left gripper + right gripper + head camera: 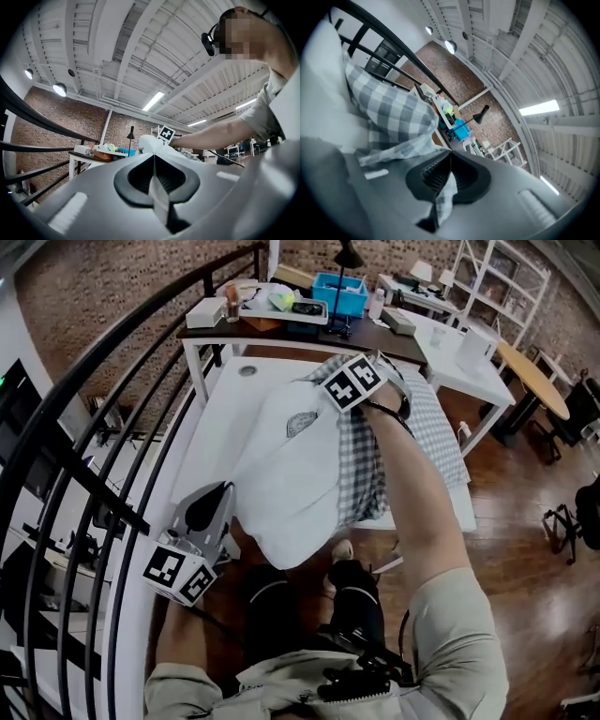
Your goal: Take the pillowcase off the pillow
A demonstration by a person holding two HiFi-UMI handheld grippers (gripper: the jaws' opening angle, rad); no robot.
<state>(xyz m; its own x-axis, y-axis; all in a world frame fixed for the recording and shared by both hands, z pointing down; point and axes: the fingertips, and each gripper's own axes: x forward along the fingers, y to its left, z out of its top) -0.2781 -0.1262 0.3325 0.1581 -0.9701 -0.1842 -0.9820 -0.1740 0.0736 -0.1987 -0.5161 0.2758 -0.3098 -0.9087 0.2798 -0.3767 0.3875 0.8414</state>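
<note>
White counter; left gripper jaws pinch pillow corner, right gripper jaws pinch checkered pillowcase.

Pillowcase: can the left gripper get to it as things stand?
Probably not: the left gripper is shut on the pillow's near edge, and the pillow lies between it and the pillowcase.

Head view: from above the person's head, facing steeply down onto the white table, mid distance; left gripper at 7 o'clock, right gripper at 12 o'clock.
Left gripper view: very near, just behind its own jaws, tilted up toward ceiling and brick wall.
Right gripper view: very near its own jaws, rolled sideways, facing upward; pillowcase at 10 o'clock.
Shared: the blue bin and black lamp appear in all three.
</note>
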